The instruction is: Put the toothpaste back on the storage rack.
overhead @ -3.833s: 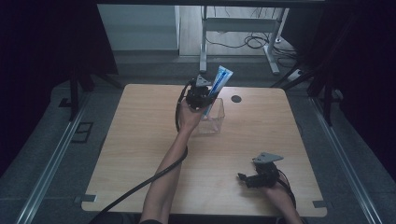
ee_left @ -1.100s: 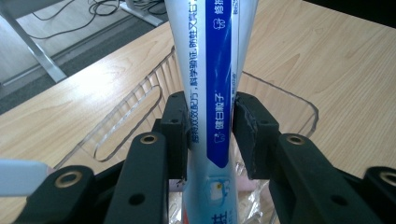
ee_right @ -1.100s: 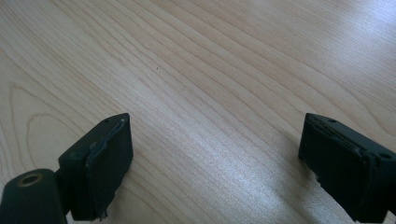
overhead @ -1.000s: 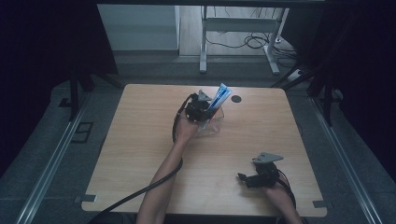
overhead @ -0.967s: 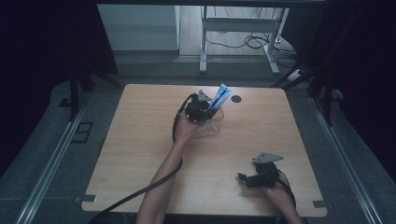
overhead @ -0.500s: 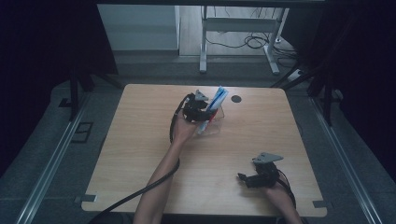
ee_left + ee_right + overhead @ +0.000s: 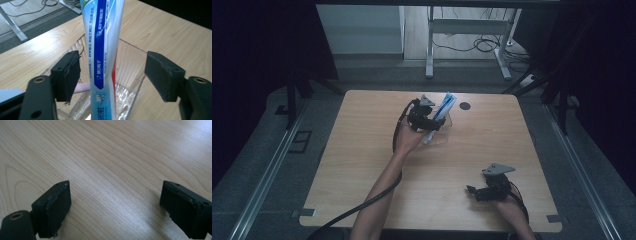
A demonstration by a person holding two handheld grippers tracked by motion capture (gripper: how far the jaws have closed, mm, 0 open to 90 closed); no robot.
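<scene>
A blue and white toothpaste tube (image 7: 105, 45) stands nearly upright in a clear plastic container (image 7: 127, 75). It is between the jaws of my left gripper (image 7: 113, 65). The jaws have just been opening, and a gap shows on both sides of the tube, so neither pad (image 7: 66, 75) presses on it. In the high view the left gripper (image 7: 426, 119) sits at the far middle of the table beside the tube (image 7: 445, 106) and the container (image 7: 439, 134). My right gripper (image 7: 474, 191) rests near the front right, open over bare wood (image 7: 115, 202).
A pink handle (image 7: 82, 88) lies low in the container behind the left pad. A dark round hole (image 7: 465, 106) marks the wooden table (image 7: 362, 150) to the right of the container. Desk legs and cables stand on the floor beyond the far edge.
The left gripper has brought the tube down into the container, then drawn slightly left. Its jaws have come off the tube. The right gripper has kept still.
</scene>
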